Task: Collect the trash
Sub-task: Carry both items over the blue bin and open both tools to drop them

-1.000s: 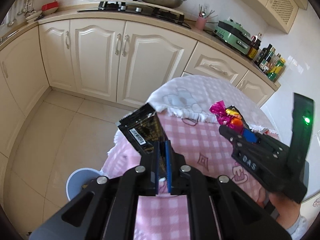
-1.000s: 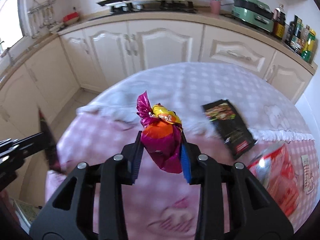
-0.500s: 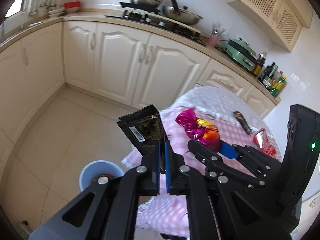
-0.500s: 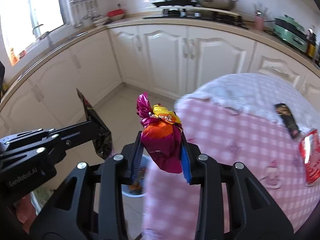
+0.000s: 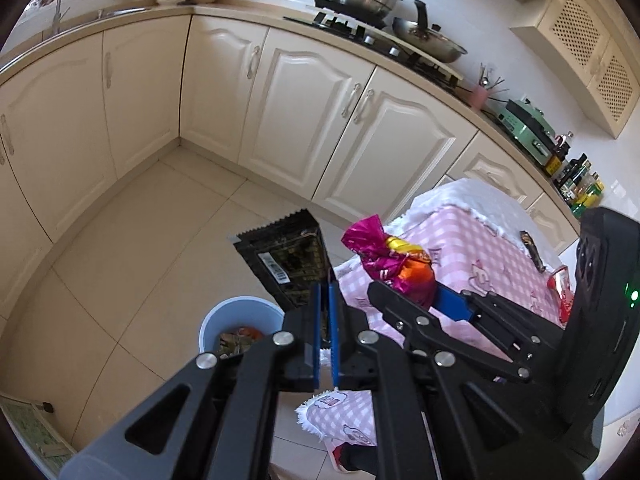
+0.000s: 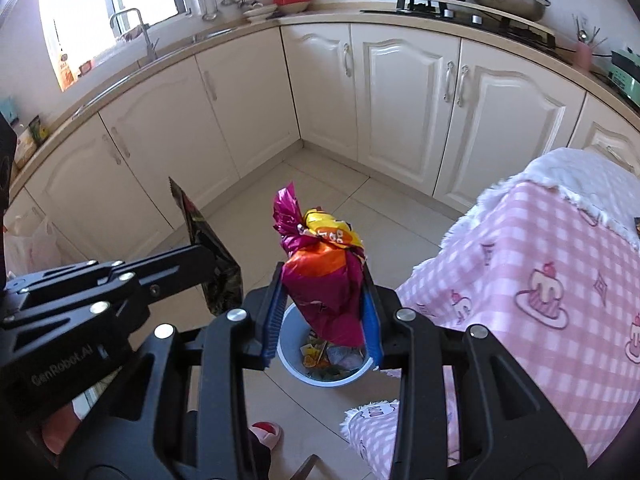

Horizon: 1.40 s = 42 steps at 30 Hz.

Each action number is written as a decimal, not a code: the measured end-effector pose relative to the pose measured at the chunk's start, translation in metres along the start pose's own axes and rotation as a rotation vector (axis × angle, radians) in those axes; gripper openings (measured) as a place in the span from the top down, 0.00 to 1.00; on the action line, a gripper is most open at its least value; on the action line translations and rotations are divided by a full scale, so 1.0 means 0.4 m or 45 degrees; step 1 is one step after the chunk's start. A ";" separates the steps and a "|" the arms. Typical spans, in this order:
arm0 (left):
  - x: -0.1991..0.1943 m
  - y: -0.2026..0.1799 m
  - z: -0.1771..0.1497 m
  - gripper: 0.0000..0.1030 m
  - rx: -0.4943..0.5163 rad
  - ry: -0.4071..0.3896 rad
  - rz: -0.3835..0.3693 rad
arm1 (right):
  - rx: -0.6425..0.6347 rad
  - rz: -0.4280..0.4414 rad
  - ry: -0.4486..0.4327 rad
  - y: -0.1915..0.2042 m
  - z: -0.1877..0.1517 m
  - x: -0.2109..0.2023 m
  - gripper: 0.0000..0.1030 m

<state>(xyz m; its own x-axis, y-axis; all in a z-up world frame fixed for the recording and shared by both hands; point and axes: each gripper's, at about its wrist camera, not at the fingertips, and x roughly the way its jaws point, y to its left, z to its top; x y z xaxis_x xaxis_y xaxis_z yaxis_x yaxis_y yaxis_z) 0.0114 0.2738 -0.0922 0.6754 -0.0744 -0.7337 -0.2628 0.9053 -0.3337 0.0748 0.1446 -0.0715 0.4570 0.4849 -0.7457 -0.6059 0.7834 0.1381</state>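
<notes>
Two wrappers in transit to one bin: left gripper [image 5: 325, 280] clamped flat on black wrapper [image 5: 286, 262], right gripper [image 6: 323, 312] squeezing crumpled pink bag [image 6: 320, 276], both carried off the table [image 6: 540, 264] because blue bin [image 6: 296, 364] stands below, nearly under the right one.

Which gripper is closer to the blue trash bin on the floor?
Right, though it's close. In its own view the right gripper, holding the pink wrapper, hangs right above the bin. The left gripper, holding the black wrapper, sits off to the bin's side.
</notes>
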 end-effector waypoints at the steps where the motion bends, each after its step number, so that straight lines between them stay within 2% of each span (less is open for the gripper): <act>1: 0.006 0.009 -0.001 0.97 -0.005 0.003 0.003 | -0.001 0.003 0.007 0.001 -0.002 0.006 0.67; 26: 0.204 0.118 -0.008 0.97 -0.070 0.160 0.050 | -0.042 -0.013 0.094 -0.027 -0.017 0.145 0.67; 42: 0.316 0.120 -0.003 0.95 -0.101 0.253 0.049 | -0.015 -0.017 0.121 -0.073 -0.025 0.174 0.67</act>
<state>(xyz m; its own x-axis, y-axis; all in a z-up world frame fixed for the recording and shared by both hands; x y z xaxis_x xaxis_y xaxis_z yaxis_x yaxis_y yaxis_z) 0.0832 0.3071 -0.2016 0.5166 -0.1287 -0.8465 -0.3446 0.8738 -0.3432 0.1177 0.1516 -0.1337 0.4015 0.4351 -0.8059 -0.6081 0.7846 0.1207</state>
